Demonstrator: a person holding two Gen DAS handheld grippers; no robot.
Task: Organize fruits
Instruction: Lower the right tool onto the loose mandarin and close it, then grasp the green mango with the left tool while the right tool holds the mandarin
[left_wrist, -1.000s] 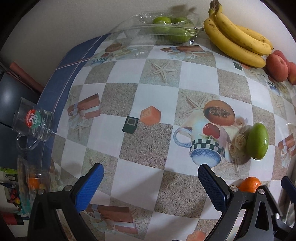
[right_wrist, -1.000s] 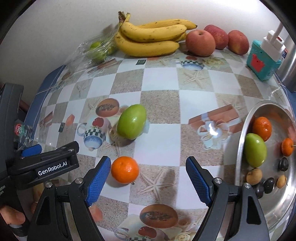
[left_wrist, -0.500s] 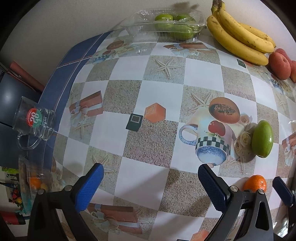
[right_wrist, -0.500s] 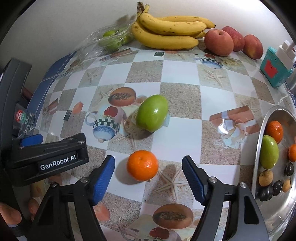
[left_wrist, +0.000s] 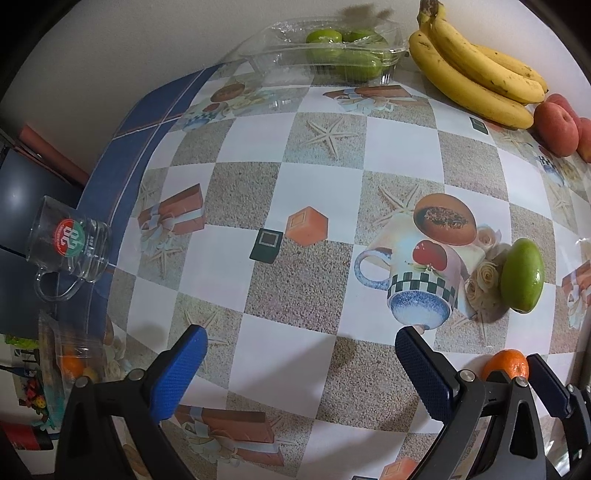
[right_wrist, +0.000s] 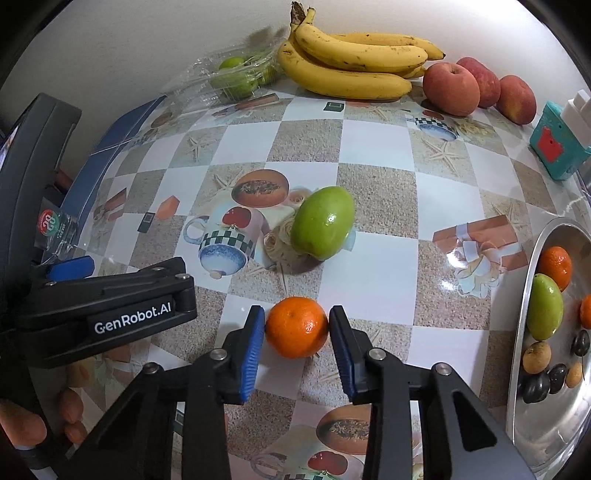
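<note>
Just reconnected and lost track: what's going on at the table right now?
The right tool is closing its blue pads around a small orange tangerine on the patterned tablecloth; the pads look to be at its sides. The left tool hangs open over the cloth, holding nothing. A loose green mango-shaped fruit waits behind. The silver metal tray at right already holds fruit.

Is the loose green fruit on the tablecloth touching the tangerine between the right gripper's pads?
Apart. The right wrist view shows bare tablecloth between the green fruit and the tangerine, on which the right gripper is closing.
</note>
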